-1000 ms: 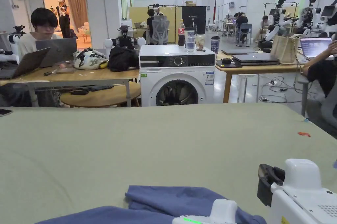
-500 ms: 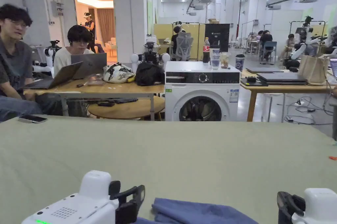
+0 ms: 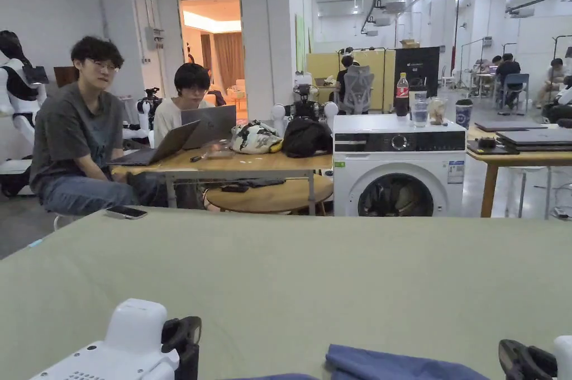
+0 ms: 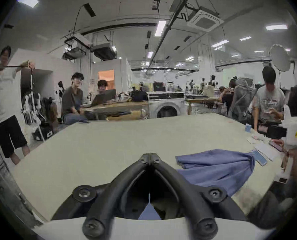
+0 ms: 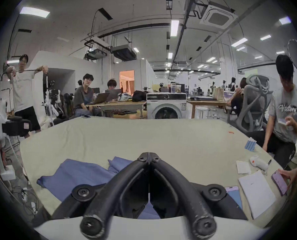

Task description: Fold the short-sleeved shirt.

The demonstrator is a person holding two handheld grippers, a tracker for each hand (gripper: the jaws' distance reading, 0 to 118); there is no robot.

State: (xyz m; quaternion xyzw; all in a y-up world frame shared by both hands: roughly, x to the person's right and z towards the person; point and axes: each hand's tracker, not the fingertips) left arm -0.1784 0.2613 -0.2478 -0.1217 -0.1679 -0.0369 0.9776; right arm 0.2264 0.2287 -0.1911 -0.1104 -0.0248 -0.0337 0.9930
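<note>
The blue short-sleeved shirt (image 3: 391, 365) lies crumpled on the green table cover (image 3: 290, 269), at the near edge. In the left gripper view the shirt (image 4: 218, 167) spreads out to the right of my left gripper (image 4: 150, 154), whose jaws meet at the tips with nothing in them. My right gripper (image 5: 149, 154) is shut too and holds nothing, with the shirt (image 5: 78, 174) left of it and beneath it. In the head view the left gripper (image 3: 184, 336) is at the bottom left and the right gripper (image 3: 525, 359) at the bottom right, with the shirt between them.
A phone (image 3: 127, 212) lies at the table's far left edge. White papers (image 5: 256, 195) and small blue items lie along the right edge, where a person's hand holds a phone (image 5: 281, 181). A washing machine (image 3: 399, 166) and desks with seated people stand beyond the table.
The head camera has swung left and upward. The two grippers now stand much farther apart than one second ago, the left at the bottom left, the right low at the bottom right.
</note>
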